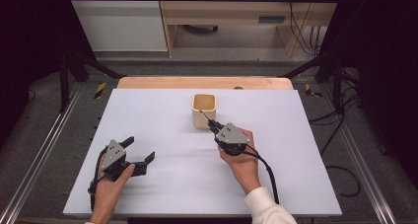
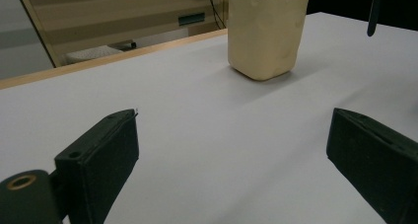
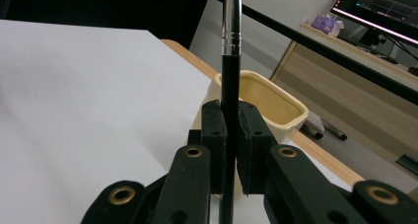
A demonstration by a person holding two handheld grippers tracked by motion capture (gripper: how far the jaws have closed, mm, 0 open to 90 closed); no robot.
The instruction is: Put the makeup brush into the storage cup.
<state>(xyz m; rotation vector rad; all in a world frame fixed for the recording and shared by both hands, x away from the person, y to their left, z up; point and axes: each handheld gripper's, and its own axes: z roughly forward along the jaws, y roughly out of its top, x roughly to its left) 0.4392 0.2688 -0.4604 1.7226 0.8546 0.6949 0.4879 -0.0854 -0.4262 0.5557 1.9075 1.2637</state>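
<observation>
A cream square cup (image 1: pixel 204 108) stands upright on the white table sheet (image 1: pixel 157 115), a little beyond the middle. My right gripper (image 1: pixel 213 127) is just in front of the cup, shut on a thin black brush handle (image 1: pixel 205 116) with a silver ferrule. In the right gripper view the handle (image 3: pixel 230 76) runs upright between the pads (image 3: pixel 215 135), with the cup (image 3: pixel 268 100) right behind them. One end of the brush reaches the cup's near rim. My left gripper (image 1: pixel 139 149) rests at the front left, open, nothing between its jaws. In the left gripper view (image 2: pixel 236 130) the cup (image 2: pixel 266 31) stands far ahead.
The sheet lies on a wooden tabletop (image 1: pixel 204 82) inside a black frame (image 1: pixel 64 81). Cables (image 1: pixel 340 120) lie on the floor at the right. A wooden cabinet (image 1: pixel 236 17) stands behind the table. A lit monitor (image 3: pixel 379 7) is off to one side.
</observation>
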